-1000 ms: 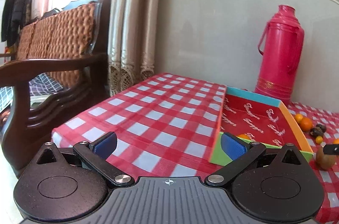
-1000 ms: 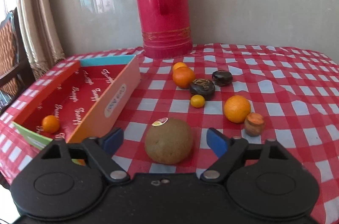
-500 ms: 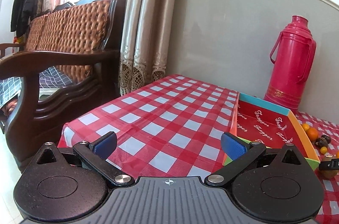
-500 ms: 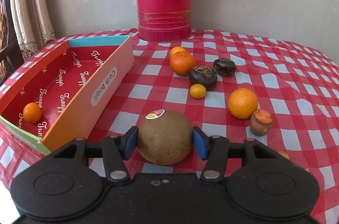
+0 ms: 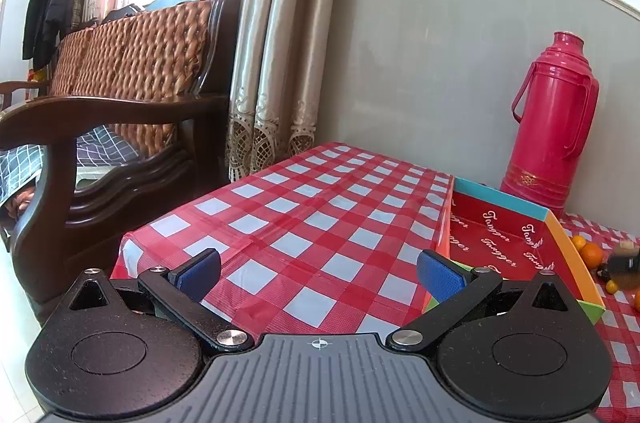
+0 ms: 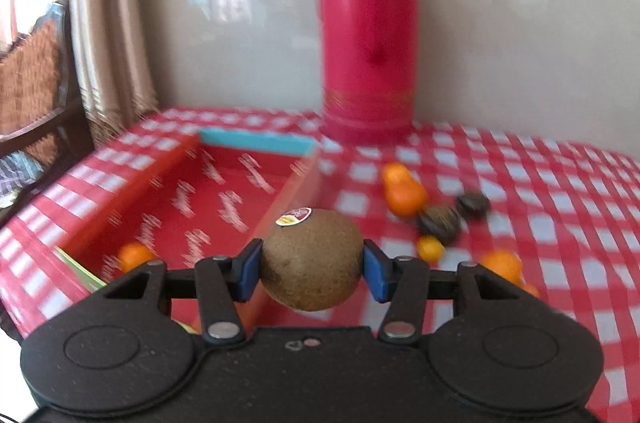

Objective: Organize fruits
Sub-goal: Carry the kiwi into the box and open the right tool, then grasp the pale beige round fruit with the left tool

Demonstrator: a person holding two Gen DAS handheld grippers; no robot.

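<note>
A brown kiwi (image 6: 312, 259) with a sticker on top is clamped between the blue pads of my right gripper (image 6: 311, 269), which is shut on it. The kiwi hangs lifted off the cloth, over the near right wall of the red cardboard box (image 6: 256, 143). One small orange (image 6: 134, 255) lies in the box's near left corner. Several oranges (image 6: 404, 197) and dark fruits (image 6: 440, 221) lie on the checked tablecloth to the right of the box. My left gripper (image 5: 318, 273) stands open and empty over the cloth, left of the box (image 5: 500, 207).
A tall pink thermos (image 6: 368, 23) stands behind the box against the wall. A dark wooden chair (image 5: 120, 103) with a woven back and curtains (image 5: 280, 43) are off the table's left edge. The red-and-white cloth (image 5: 312, 215) left of the box is bare.
My right gripper shut on the kiwi, then lifted it off the table and carried it left toward the box. The left gripper's view drifted slightly and it stayed open.
</note>
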